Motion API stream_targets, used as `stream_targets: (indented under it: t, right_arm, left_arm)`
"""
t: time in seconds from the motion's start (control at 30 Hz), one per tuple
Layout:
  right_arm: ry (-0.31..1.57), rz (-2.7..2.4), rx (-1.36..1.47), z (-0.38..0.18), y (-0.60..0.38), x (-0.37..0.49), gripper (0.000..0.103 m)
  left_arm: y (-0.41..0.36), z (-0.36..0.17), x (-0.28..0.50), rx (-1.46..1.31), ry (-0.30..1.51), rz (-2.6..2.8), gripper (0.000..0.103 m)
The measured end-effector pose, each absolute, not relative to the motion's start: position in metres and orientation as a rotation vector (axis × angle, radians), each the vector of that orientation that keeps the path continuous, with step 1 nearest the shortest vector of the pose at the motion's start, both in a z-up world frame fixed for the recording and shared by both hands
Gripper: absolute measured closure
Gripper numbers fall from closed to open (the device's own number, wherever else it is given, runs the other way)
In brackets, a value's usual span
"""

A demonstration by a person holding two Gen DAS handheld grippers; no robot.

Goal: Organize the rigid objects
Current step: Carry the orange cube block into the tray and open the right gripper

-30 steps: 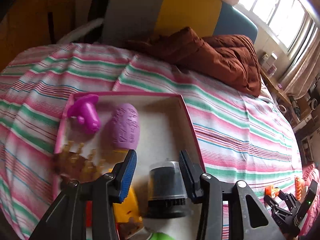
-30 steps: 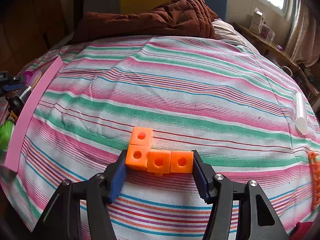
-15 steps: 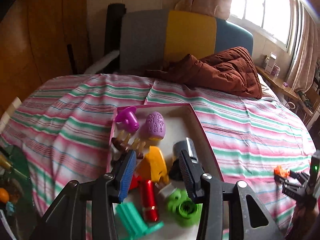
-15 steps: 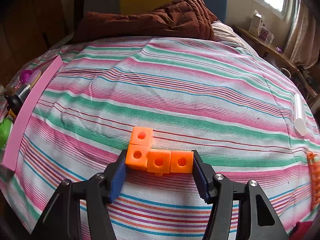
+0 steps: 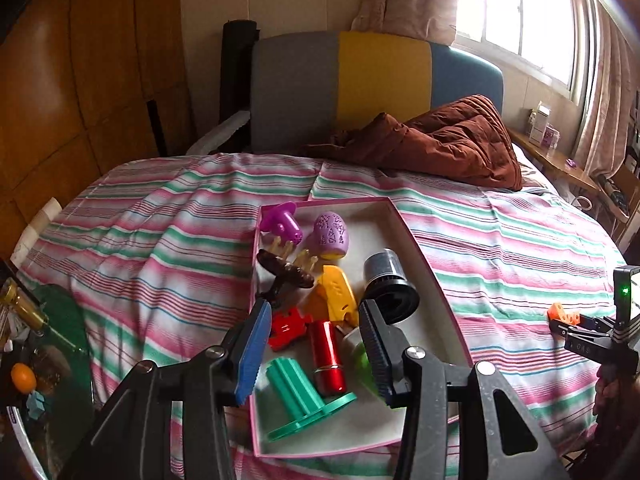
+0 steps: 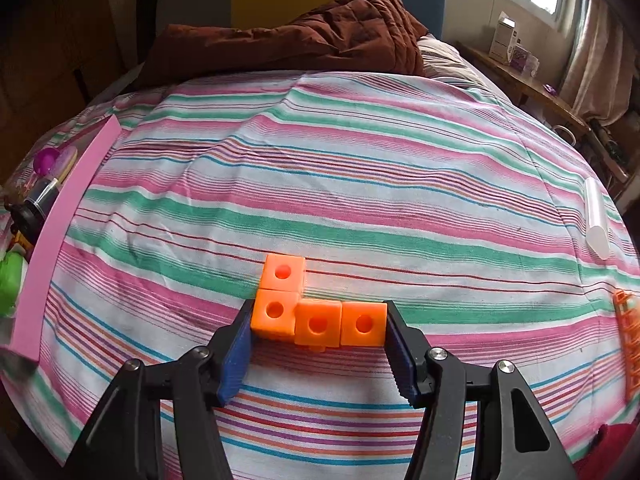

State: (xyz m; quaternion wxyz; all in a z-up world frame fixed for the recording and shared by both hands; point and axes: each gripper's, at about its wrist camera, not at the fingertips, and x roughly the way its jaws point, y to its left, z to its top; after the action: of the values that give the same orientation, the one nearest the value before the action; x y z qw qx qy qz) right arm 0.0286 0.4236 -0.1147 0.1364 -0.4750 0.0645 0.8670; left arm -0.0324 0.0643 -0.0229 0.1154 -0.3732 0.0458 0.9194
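A pink-rimmed box (image 5: 416,236) lies on the striped bed and holds several toys: a black cylinder (image 5: 390,280), a purple egg (image 5: 330,234), a purple mushroom (image 5: 282,222), a yellow piece (image 5: 338,292), a red tube (image 5: 328,356) and a green part (image 5: 298,396). My left gripper (image 5: 314,354) is open and empty, raised above the box's near end. My right gripper (image 6: 318,340) is shut on an L-shaped orange cube block (image 6: 318,314) resting on the bedspread; it also shows in the left wrist view (image 5: 564,314).
A brown quilt (image 6: 288,40) lies at the head of the bed. A white tube (image 6: 596,220) and an orange lattice piece (image 6: 630,332) lie at the right. The pink box edge (image 6: 60,216) is at the far left. A green glass side table (image 5: 52,344) stands left of the bed.
My left gripper let go of the black cylinder, which now lies in the box, and pulled up and back. My right gripper stayed still on the orange block.
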Motion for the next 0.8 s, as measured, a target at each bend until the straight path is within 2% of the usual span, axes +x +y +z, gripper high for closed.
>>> stream_targets:
  t: [0.13, 0.53, 0.67, 0.8]
  right_arm:
    - [0.189, 2.517, -1.381, -0.115, 0.413, 0.024, 0.043]
    - [0.217, 2.563, -1.416, -0.11, 0.38, 0.01, 0.043]
    - [0.26, 2.658, -1.371, -0.086, 0.36, -0.007, 0.043]
    - [0.215, 2.832, -1.312, -0.048, 0.316, -0.037, 0.043]
  left_arm:
    - [0.057, -0.024, -0.03, -1.098, 0.121, 2.698, 0.052]
    - [0.038, -0.028, -0.026, -1.113, 0.089, 2.715, 0.052]
    - [0.032, -0.03, -0.026, -1.127, 0.084, 2.723, 0.052]
    - [0.022, -0.033, -0.025, -1.141, 0.051, 2.735, 0.051]
